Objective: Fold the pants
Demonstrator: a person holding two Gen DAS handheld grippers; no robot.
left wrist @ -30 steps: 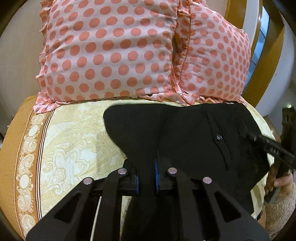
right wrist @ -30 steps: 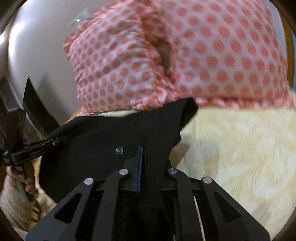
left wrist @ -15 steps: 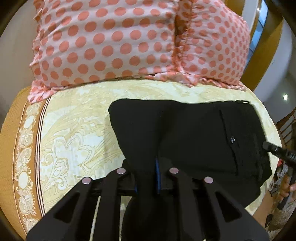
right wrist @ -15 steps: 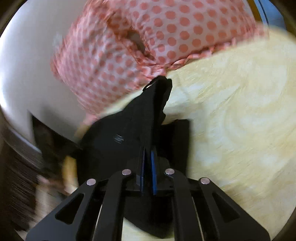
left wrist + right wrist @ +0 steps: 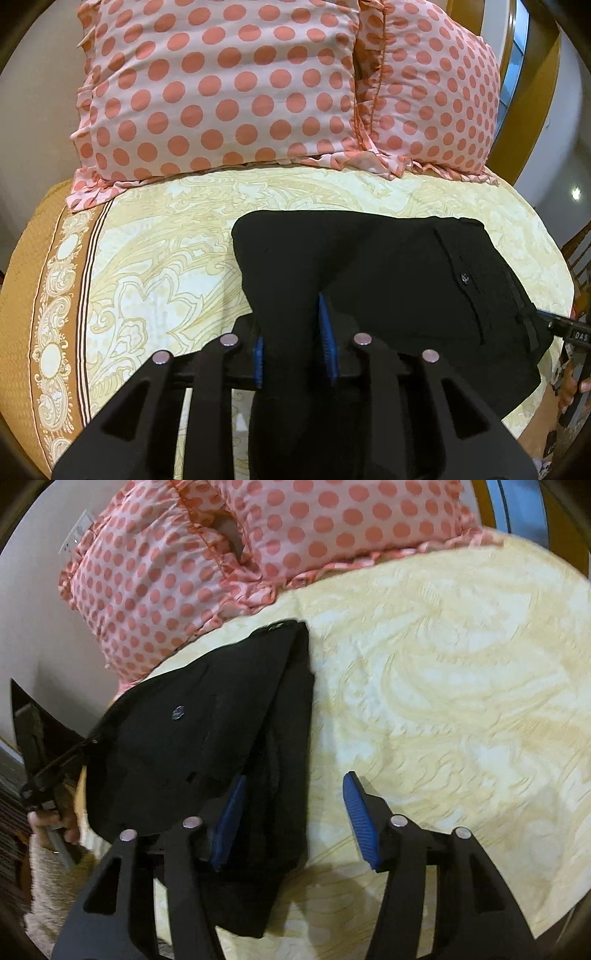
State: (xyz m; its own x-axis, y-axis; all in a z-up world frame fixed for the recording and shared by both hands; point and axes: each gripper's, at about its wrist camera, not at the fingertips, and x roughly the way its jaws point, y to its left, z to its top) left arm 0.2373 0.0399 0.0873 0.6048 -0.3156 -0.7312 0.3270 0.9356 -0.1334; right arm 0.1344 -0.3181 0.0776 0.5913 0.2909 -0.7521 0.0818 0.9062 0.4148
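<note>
The black pants (image 5: 388, 280) lie folded on the yellow patterned bedspread (image 5: 155, 266); a button shows on the back pocket. My left gripper (image 5: 293, 332) has its blue pads a little apart with a ridge of black cloth running between them. In the right wrist view the pants (image 5: 207, 731) lie left of centre. My right gripper (image 5: 291, 812) is open wide just above their near edge; the left pad is over the cloth, the right pad over bare bedspread (image 5: 443, 701). The right gripper's tip also shows at the right edge of the left wrist view (image 5: 565, 328).
Two pink polka-dot pillows (image 5: 229, 85) stand at the head of the bed, just behind the pants. The brown border (image 5: 26, 280) marks the bed's left edge. A wooden frame (image 5: 532, 96) and a wall lie beyond the pillows.
My right gripper has opened and let go of the pants, which now lie flat. The left gripper's pads have spread a little. The pants moved back from the pillows.
</note>
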